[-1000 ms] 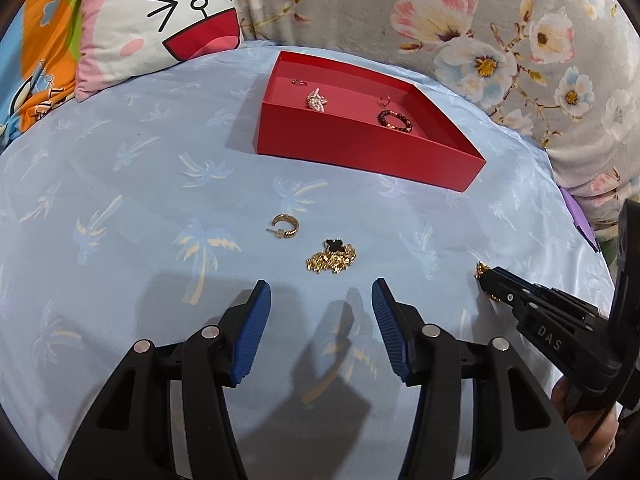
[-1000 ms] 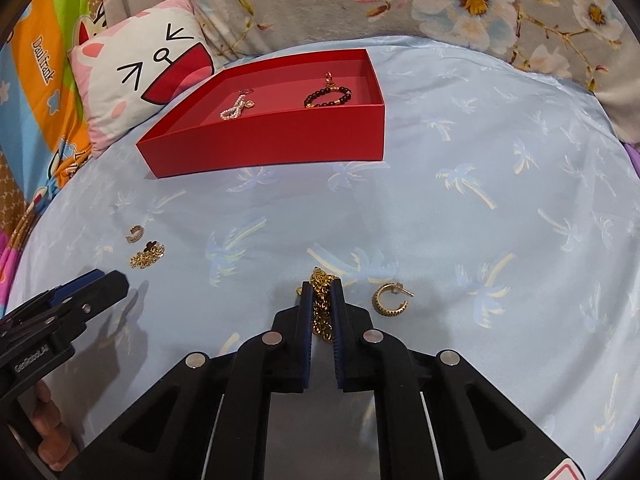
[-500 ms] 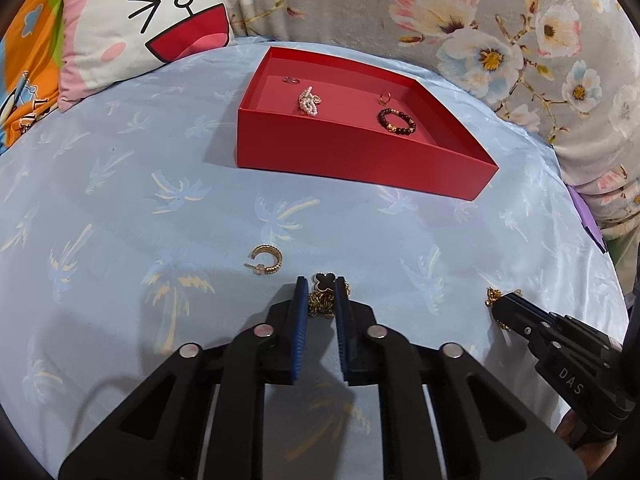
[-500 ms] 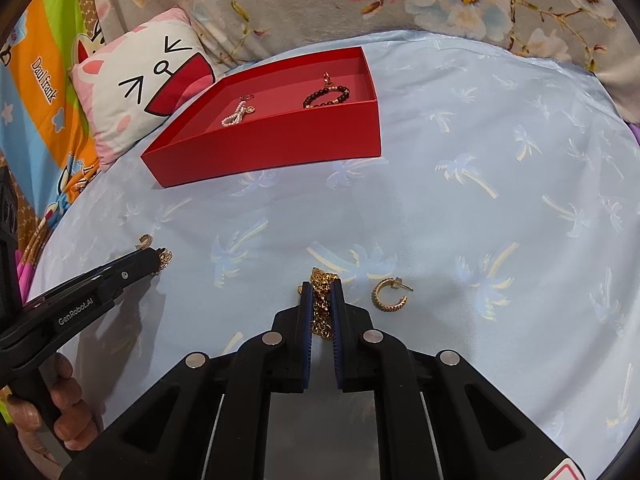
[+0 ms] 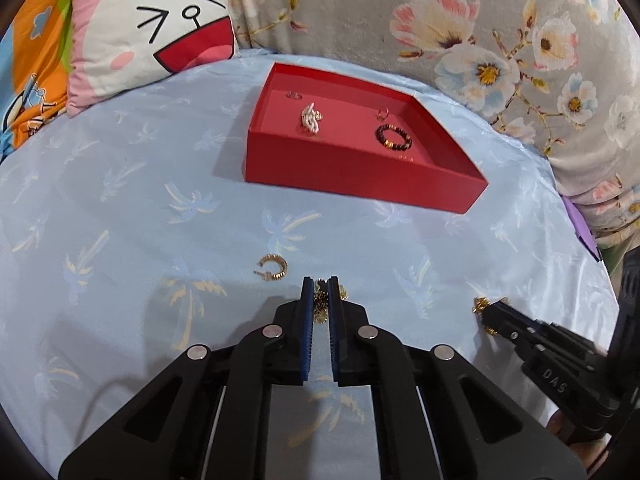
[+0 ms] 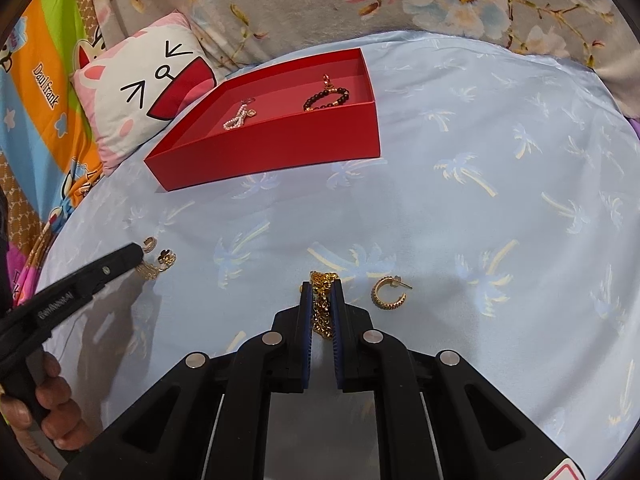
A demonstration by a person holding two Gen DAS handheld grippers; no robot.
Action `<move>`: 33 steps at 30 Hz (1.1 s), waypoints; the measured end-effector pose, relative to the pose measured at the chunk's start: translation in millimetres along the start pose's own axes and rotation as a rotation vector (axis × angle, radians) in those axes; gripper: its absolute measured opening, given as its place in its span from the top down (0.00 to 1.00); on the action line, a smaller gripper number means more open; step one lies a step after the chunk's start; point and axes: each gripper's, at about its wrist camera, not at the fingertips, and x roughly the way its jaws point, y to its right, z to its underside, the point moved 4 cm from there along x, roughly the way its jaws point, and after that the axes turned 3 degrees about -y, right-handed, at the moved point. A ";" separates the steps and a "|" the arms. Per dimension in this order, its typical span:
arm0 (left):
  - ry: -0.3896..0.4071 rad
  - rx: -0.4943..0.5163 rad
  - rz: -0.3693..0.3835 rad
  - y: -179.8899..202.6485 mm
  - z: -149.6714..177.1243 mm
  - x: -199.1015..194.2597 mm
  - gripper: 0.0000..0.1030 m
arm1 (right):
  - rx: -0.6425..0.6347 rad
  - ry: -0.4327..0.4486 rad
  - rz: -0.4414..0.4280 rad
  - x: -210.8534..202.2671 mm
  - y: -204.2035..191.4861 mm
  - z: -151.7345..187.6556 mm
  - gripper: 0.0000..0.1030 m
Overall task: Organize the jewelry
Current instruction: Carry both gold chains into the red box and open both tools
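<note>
a small gold chain with a dark charm (image 5: 320,307) lies on the blue sheet (image 5: 120,208), pinched by the left gripper (image 5: 320,292); the right gripper (image 6: 321,300) clamps a gold necklace (image 6: 322,300). pick-up step; next, lift both to the red tray (image 5: 360,178).

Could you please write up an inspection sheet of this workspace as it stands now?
Surface: light blue palm-print sheet.
Job's things: red tray holds a pearl piece and a dark bead bracelet; two gold hoop earrings lie loose on the sheet.
Clutter: nothing seen.
Grippers: left gripper shut on a gold clover chain; right gripper shut on a gold chain.
Cables: nothing seen.
Surroundings: cartoon pillow, floral cushion.
</note>
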 end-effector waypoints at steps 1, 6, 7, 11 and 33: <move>0.006 0.000 0.006 0.7 -2.5 -3.9 0.94 | 0.001 0.001 -0.004 -1.7 -0.3 0.5 0.92; 0.048 0.005 0.040 6.3 -24.5 -33.4 0.94 | -0.016 0.034 -0.020 -24.0 -8.4 -6.2 0.92; 0.054 0.006 0.048 7.6 -29.0 -38.3 0.94 | -0.019 0.041 -0.027 -29.6 -10.4 -8.8 0.92; 0.100 0.026 0.076 14.1 -58.4 -68.2 0.94 | -0.035 0.082 -0.059 -56.5 -18.1 -26.6 0.92; 0.216 0.097 0.114 45.0 -225.4 -62.6 0.94 | -0.054 0.158 -0.196 -49.7 -25.0 -219.9 0.92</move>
